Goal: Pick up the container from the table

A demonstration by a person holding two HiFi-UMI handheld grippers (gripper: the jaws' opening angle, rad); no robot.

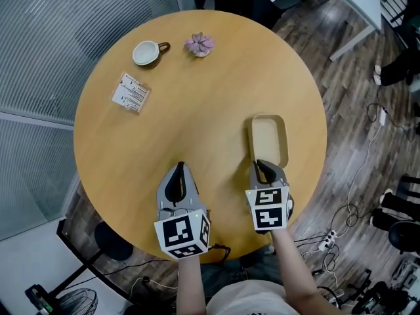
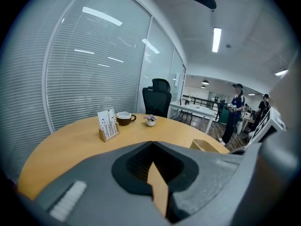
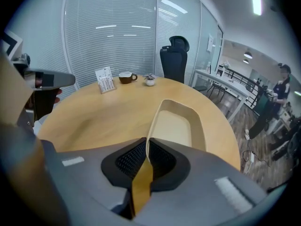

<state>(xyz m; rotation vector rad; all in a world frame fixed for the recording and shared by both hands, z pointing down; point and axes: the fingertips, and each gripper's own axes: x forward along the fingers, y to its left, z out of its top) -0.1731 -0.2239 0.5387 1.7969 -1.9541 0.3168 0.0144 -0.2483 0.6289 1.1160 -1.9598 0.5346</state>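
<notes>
A shallow beige rectangular container (image 1: pixel 268 140) lies at the right side of the round wooden table (image 1: pixel 197 110). My right gripper (image 1: pixel 260 165) is at its near end, jaws shut on the container's near rim. In the right gripper view the thin rim runs straight in between the two dark pads (image 3: pixel 127 160) of the gripper (image 3: pixel 146 144), and the container (image 3: pixel 176 126) stretches away beyond. My left gripper (image 1: pixel 180 167) rests over bare table to the left, shut with nothing in it; its view shows the gripper (image 2: pixel 151 147) closed and the container (image 2: pixel 207 145) off to the right.
At the table's far side stand a brown-and-white cup (image 1: pixel 147 52), a small potted plant (image 1: pixel 199 44) and a card holder (image 1: pixel 130 92). A black office chair (image 3: pixel 174 58) and people stand beyond the table. Cables lie on the floor at right.
</notes>
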